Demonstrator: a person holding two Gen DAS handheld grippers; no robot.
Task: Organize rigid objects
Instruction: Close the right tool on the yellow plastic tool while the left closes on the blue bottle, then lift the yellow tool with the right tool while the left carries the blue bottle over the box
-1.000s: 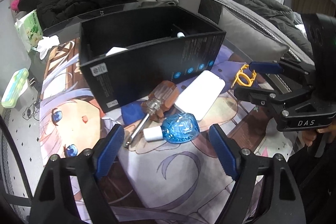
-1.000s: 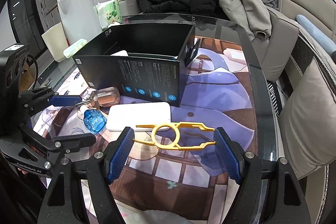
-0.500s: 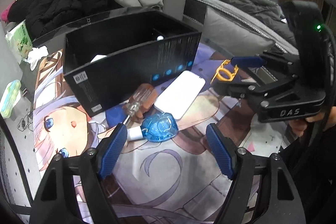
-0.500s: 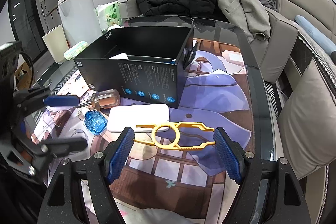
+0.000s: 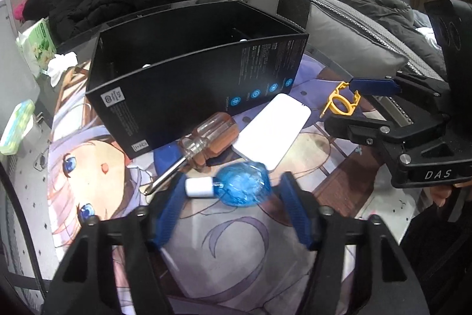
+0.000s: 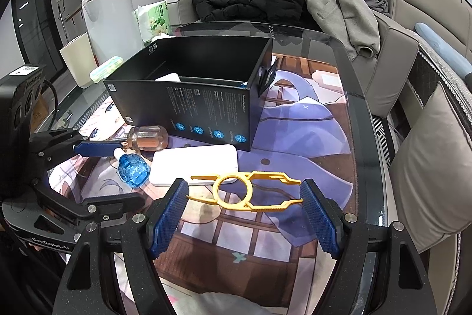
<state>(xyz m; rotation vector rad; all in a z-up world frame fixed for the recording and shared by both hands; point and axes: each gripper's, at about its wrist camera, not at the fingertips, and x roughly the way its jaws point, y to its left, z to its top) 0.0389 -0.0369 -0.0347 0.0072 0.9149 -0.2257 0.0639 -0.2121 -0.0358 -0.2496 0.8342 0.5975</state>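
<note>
Blue bottle [image 5: 243, 187] on its side, white cap [image 5: 199, 187] pointing left

my left wrist view: looks down and forward, close over the glass table with printed mat [image 5: 230, 250] | my right wrist view: same tilt, from the right side | both share: open black cardboard box [image 5: 188, 84] [image 6: 206, 111], flat white rectangular case [image 5: 273, 130] [image 6: 194, 164]
</note>
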